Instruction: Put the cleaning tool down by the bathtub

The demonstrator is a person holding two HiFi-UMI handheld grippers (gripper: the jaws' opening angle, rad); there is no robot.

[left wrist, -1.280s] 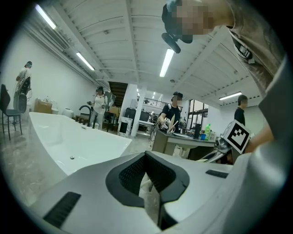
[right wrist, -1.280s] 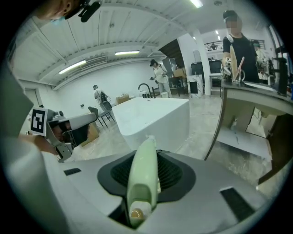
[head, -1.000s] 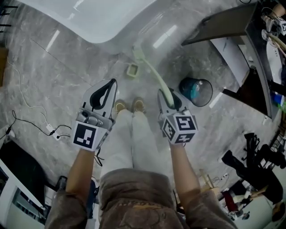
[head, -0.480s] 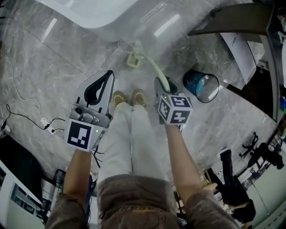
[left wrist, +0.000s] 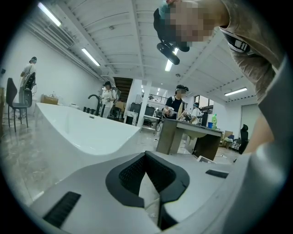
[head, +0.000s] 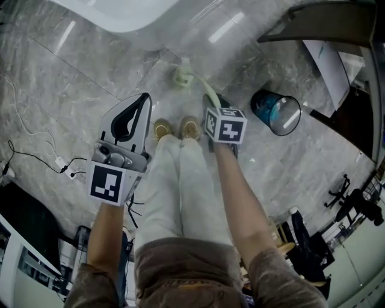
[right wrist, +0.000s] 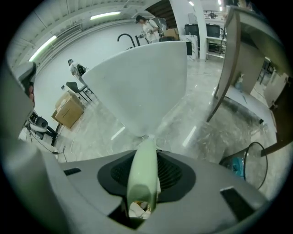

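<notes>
Grips the pale green handle of the cleaning tool [right wrist: 143, 176] in the right gripper [right wrist: 147, 154], with both pads pressed against its sides. Points that gripper steeply down toward the grey marble floor [head: 78, 78], with the curved shaft of the tool running forward to its head, low and close to the foot of the white bathtub [head: 120, 11]; cannot tell whether the head touches the floor. Carries the left gripper [left wrist: 146, 155] closed tip to tip with nothing between the jaws, held close to level above the floor, just left of the shoes [head: 160, 128]. Stands with both shoes between the two grippers. Shows a round bin [head: 277, 112] with a blue liner off to the right, well apart from the tool, and a thin cable [head: 36, 141] trailing over the floor at the left.
</notes>
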